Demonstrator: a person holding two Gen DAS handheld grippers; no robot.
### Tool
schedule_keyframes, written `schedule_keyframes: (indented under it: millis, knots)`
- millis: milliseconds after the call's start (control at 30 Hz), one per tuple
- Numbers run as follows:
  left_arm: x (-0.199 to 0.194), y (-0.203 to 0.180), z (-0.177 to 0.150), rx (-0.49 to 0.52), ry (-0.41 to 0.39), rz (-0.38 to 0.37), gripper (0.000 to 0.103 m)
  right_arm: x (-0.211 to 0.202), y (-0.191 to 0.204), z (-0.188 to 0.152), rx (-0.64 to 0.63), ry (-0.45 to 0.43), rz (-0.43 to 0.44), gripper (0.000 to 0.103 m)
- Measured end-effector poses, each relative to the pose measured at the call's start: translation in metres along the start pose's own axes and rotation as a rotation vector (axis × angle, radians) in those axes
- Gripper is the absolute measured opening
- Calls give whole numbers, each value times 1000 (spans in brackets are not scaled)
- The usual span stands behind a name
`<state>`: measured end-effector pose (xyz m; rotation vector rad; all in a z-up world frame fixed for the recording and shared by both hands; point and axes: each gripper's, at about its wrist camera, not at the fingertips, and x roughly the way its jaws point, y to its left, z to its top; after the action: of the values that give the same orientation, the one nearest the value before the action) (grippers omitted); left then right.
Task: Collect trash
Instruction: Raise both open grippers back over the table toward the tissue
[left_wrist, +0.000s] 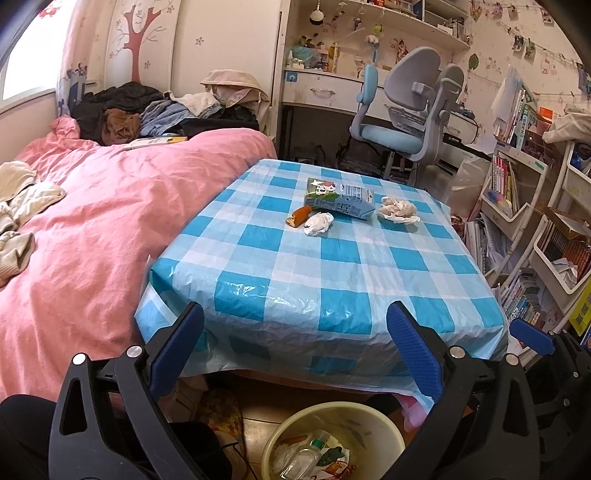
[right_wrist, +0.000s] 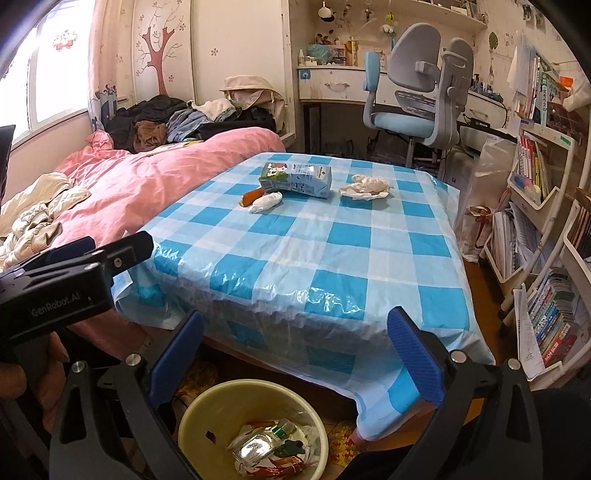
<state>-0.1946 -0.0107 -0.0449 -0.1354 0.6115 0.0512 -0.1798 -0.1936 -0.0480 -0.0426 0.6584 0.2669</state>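
A table (left_wrist: 332, 273) covered in a blue-checked plastic cloth (left_wrist: 258, 291) is holding four things at its far end: a flattened carton (left_wrist: 341, 197), an orange wrapper (left_wrist: 298, 216), a small tissue wad (left_wrist: 318, 223) beside it, and a bigger tissue (left_wrist: 399, 209) lying right of the carton.

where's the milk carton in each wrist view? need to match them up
Left wrist: milk carton lies on its side, centre-right, far half of the checked tablecloth.
Right wrist: milk carton sits centre, upper third, also on the far half.
Shared landmark: the crumpled tissue just right of it in both.
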Motion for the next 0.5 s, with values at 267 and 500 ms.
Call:
schedule_keyframes:
  millis: [267,500]
  knots:
    - [10,-2,4,1,9,-11,95,4,3,1,11,4,15,95]
    - [21,8,20,-49,7,4,96,10,2,4,24,14,26,95]
